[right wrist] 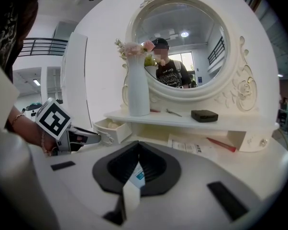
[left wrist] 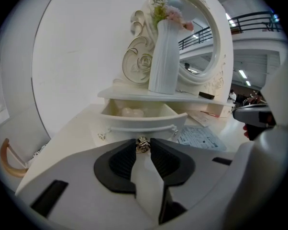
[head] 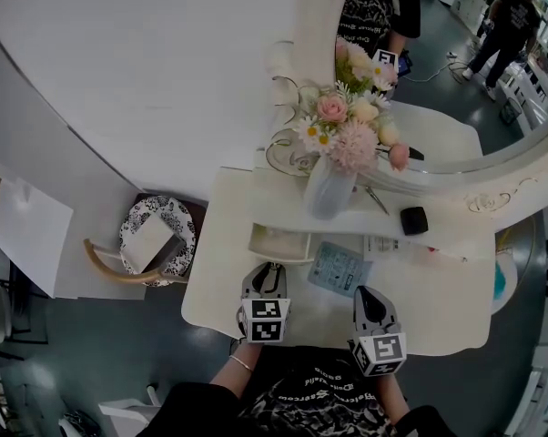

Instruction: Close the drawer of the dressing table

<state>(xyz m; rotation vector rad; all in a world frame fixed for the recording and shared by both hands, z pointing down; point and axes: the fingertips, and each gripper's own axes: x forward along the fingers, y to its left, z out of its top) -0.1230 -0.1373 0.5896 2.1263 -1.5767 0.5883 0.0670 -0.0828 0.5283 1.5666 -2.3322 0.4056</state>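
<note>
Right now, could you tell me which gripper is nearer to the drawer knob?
Left. The left gripper has its jaws closing around the drawer knob; the right gripper hangs apart, further right.

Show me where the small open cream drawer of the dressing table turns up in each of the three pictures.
Head view: the small open cream drawer sits left of centre, poking out from under the white shelf.
Left gripper view: the drawer is near the centre, front facing the camera.
Right gripper view: the drawer is left of centre.
Shared landmark: the tall white ribbed vase of pink flowers, on the shelf just above the drawer.
</note>
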